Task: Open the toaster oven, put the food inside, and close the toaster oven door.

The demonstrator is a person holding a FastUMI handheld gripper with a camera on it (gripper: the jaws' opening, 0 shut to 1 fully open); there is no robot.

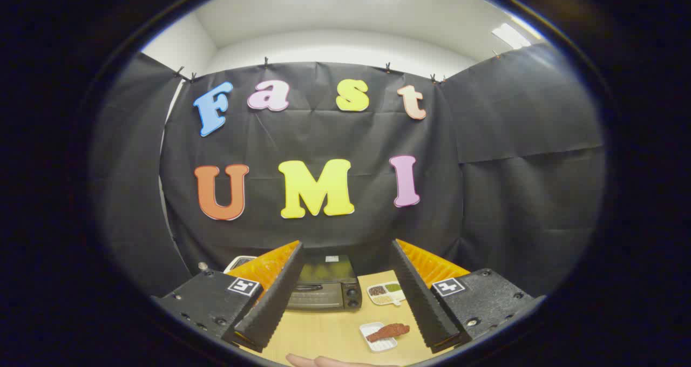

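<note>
A black toaster oven stands on the wooden table beyond my fingers, against the booth wall, with its door closed. On a small white tray nearer to me, to the right of the oven's front, lies a brown piece of food. My gripper is open and held well above the table, and nothing sits between its fingers. The oven shows through the gap between the fingers, partly covered by the left finger.
A white divided dish with small portions of grains and greens sits right of the oven. A white object peeks out left of the oven behind the left finger. A person's hand rests at the table's near edge.
</note>
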